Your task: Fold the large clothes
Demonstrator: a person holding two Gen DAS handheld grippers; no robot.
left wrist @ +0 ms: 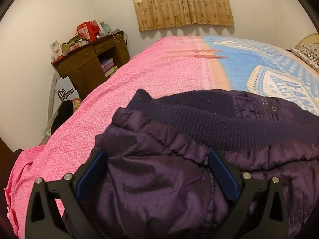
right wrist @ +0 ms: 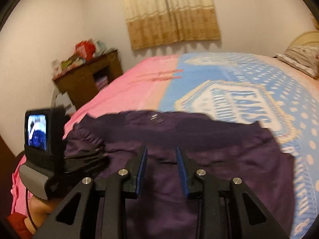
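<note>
A dark purple padded jacket lies on the bed, its ribbed knit band across the far side. My left gripper stands wide open low over the jacket's gathered left part, with puffy fabric between the blue pads but not pinched. In the right wrist view the jacket spreads across the near part of the bed. My right gripper hovers over its middle with a narrow gap and nothing between the pads. The left gripper and the hand holding it show at the jacket's left end.
The bed has a pink cover on the left and a blue printed blanket on the right. A pillow lies at the far right. A cluttered wooden desk stands by the left wall, and a curtain hangs behind.
</note>
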